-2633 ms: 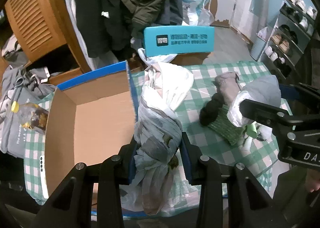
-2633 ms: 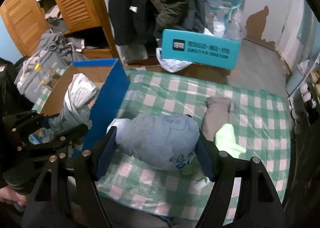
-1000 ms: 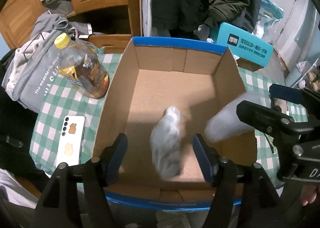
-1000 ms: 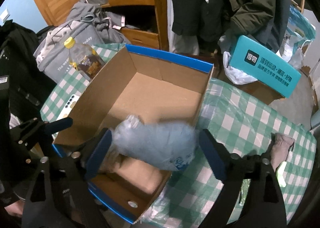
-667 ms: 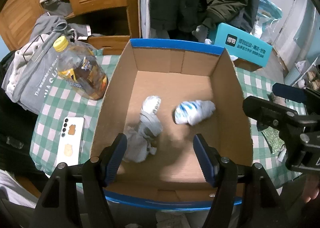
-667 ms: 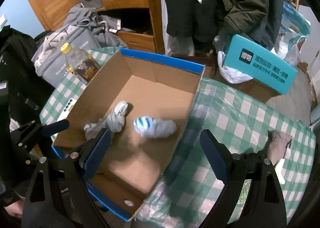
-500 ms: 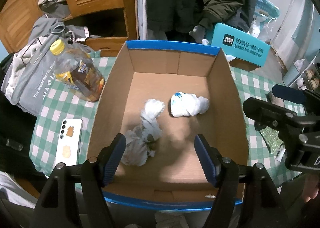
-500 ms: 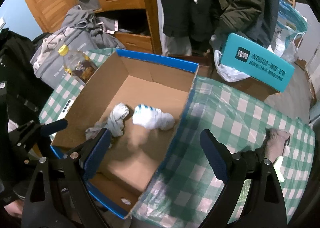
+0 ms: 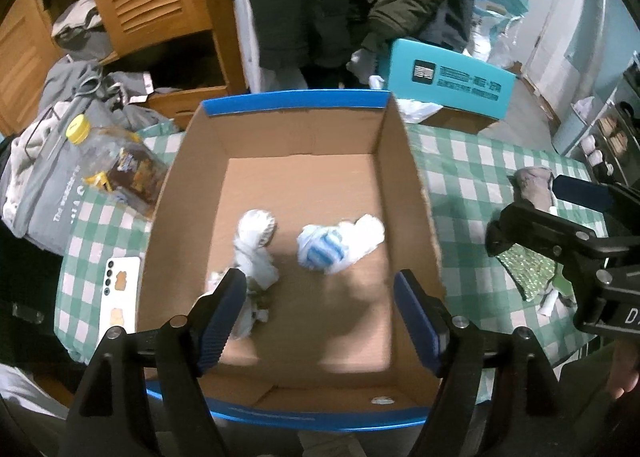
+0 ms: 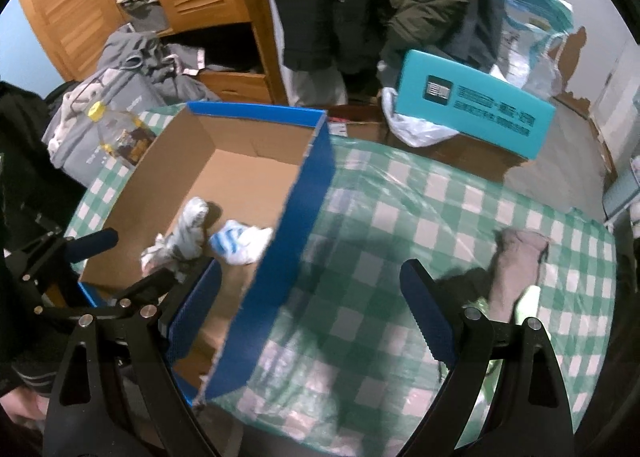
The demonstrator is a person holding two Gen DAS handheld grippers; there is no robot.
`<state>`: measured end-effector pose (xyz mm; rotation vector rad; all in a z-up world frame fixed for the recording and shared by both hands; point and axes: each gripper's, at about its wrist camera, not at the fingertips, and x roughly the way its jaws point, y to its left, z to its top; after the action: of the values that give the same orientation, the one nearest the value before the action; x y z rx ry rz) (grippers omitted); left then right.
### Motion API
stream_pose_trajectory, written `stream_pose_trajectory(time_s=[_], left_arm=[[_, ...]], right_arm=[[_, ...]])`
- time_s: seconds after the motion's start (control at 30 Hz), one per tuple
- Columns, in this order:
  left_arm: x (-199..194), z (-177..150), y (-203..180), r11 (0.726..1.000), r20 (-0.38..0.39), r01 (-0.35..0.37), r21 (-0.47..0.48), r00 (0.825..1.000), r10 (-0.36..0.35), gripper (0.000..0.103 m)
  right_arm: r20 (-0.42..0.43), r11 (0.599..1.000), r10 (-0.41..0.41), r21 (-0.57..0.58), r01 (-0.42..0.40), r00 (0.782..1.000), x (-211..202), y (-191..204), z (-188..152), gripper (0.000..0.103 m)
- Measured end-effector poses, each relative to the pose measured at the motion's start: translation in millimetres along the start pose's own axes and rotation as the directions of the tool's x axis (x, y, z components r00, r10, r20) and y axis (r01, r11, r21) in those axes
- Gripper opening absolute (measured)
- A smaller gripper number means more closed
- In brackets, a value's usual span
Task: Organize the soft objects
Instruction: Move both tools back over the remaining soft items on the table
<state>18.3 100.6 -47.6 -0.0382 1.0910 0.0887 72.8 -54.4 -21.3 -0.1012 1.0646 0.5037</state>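
A cardboard box (image 9: 404,161) with a blue rim stands on the green checked table; it also shows in the right wrist view (image 10: 308,213). Inside lie a grey knotted cloth bundle (image 9: 254,245) (image 10: 184,237) and a white and blue striped bundle (image 9: 336,245) (image 10: 240,243). My left gripper (image 9: 320,309) is open and empty above the box's near part. My right gripper (image 10: 310,313) is open and empty over the box's right wall and the table. A grey-brown sock (image 10: 516,261) (image 9: 532,185) and a bright green item (image 10: 528,305) lie at the table's right.
A bottle with a yellow cap (image 9: 116,161) and a white phone (image 9: 120,293) lie left of the box. A grey bag (image 9: 44,177) sits further left. A teal box (image 10: 472,109) stands behind the table. A green patterned cloth (image 9: 528,269) lies right of the box.
Both bundles were held, then dropped into the box, and both grippers opened. Since half a second ago my right gripper has moved right, toward the table's socks; the bundles lie still.
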Motion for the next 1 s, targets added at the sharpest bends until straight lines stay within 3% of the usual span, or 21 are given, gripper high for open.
stream_pose_trajectory(time_s=[1.0], left_arm=[[-1, 5, -107, 0.980, -0.005, 0.077, 0.184, 0.997, -0.078, 0.086]], right_arm=[[0.022, 0.973, -0.131, 0.194, 0.124, 0.991, -55, -123, -61, 0.091]])
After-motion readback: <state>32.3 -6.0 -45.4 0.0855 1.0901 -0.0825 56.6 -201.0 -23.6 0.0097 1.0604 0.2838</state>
